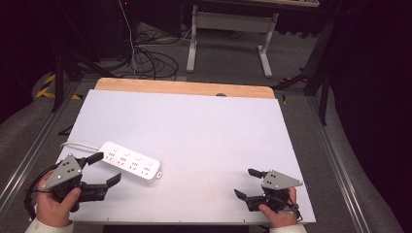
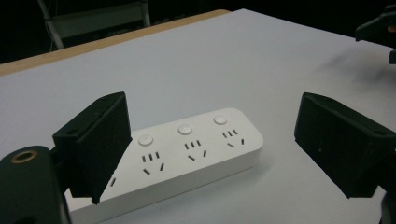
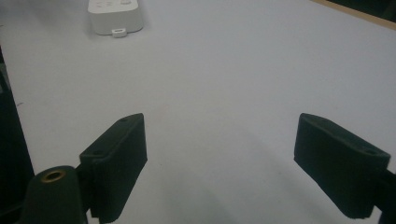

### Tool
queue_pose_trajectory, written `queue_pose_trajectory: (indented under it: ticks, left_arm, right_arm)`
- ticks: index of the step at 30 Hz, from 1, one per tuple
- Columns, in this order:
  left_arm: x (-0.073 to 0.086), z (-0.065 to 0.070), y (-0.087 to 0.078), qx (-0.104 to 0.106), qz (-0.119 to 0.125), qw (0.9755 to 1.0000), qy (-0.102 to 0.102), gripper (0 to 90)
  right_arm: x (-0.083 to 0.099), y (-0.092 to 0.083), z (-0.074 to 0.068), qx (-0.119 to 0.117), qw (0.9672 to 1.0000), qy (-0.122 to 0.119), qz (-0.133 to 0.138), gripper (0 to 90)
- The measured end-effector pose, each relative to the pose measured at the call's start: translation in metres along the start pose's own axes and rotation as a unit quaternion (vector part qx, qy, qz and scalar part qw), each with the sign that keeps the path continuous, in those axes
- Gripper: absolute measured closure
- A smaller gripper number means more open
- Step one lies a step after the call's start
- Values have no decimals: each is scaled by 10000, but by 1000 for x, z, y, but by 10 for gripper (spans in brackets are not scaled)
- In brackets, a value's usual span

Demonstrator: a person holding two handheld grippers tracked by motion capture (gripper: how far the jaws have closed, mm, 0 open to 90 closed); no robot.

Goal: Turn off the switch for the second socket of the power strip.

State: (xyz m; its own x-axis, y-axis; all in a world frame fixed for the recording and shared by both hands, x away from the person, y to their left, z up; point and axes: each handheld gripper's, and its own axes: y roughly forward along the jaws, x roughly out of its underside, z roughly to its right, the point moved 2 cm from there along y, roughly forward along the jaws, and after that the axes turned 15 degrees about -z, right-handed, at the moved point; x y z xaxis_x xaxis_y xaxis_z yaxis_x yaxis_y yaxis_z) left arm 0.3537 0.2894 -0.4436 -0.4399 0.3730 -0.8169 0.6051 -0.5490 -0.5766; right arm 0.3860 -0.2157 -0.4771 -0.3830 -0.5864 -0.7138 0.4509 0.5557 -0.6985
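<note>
At the near edge of the counter [image 1: 194, 126], closest to the high camera, the person's two hands each hold a hand-held gripper. The left hand-held gripper [image 1: 108, 168] sits at the near left corner with its jaws spread wide and nothing between them. The right hand-held gripper [image 1: 247, 183] rests near the near right corner, likewise released and empty, pointing leftward across the bare white surface.

The power strip [image 1: 130, 162] lies flat on the counter at the left, angled slightly, its white cord [image 1: 73, 144] trailing off toward the left edge. In the left gripper view the power strip [image 2: 187, 156] lies just ahead of the spread jaws: one jaw overlaps its near end in the picture, the other stands well off to the side over bare counter. Whether that first jaw touches the strip cannot be told. In the right gripper view the power strip [image 3: 114, 14] appears far off, well apart from that gripper's jaws.

The step in hand looks like the approach: the left hand-held gripper is lining up on the strip but has not closed on it. The next move probably calls for bringing the jaws down astride the strip's narrow width, square to its long sides, then closing firmly. The smooth casing could slip if gripped at a slant. The right hand-held gripper seems to be waiting.
</note>
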Motion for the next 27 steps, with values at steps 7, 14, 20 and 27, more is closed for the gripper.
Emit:
queue_pose_trajectory:
  ticks: [7,14,20,27]
  left_arm:
    - [21,-5,-2,-160,110,9993,307,109]
    - [34,-4,10,-217,-365,9986,327,114]
    - [45,-7,18,53,-395,9991,153,119]
    - [48,-7,18,136,-291,9988,364,112]
  right_arm:
    - [0,0,0,4,10000,1,2,176]
    - [0,-1,0,2,10000,-14,2,176]
    - [0,-1,0,9,10000,-15,22,176]
    - [1,-1,0,-2,10000,-13,31,176]
